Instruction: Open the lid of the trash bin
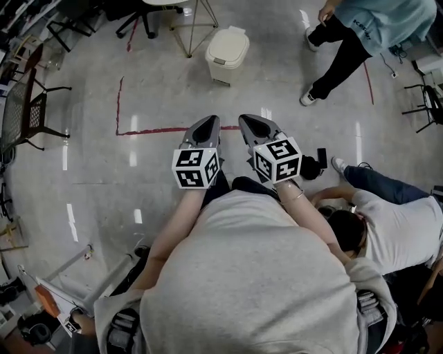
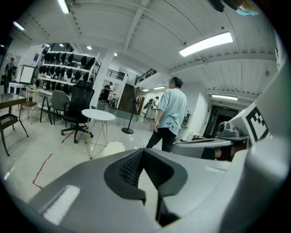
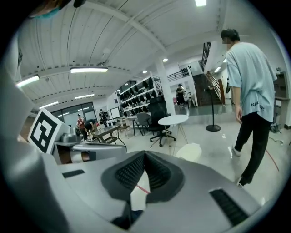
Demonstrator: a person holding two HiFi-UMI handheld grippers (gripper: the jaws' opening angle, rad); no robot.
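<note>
Floor (image 1: 173, 90) btwn L gripper (image 1: 208, 123), R gripper (image 1: 248, 122) and trash bin (image 1: 227, 54): bare, straight lane ahead. Only a flat red tape line (image 1: 159, 131) crosses it. Round table (image 2: 97, 114): legs just beside bin on its L, office chair base (image 1: 142, 17) behind. Standing person (image 1: 342, 52) R of bin, apart, open floor between. Crouched person (image 1: 387, 214) near R gripper's outer side; small dark item (image 1: 322, 157) on floor there. Black mesh chair (image 1: 24, 110) far L, well clear.

The floor shows one trash bin (image 1: 227, 52), two grippers, the left tongs (image 1: 208, 124) and right tongs (image 1: 249, 123), and two people: a standing person (image 1: 374, 21) and a crouching person (image 1: 394, 214).
</note>
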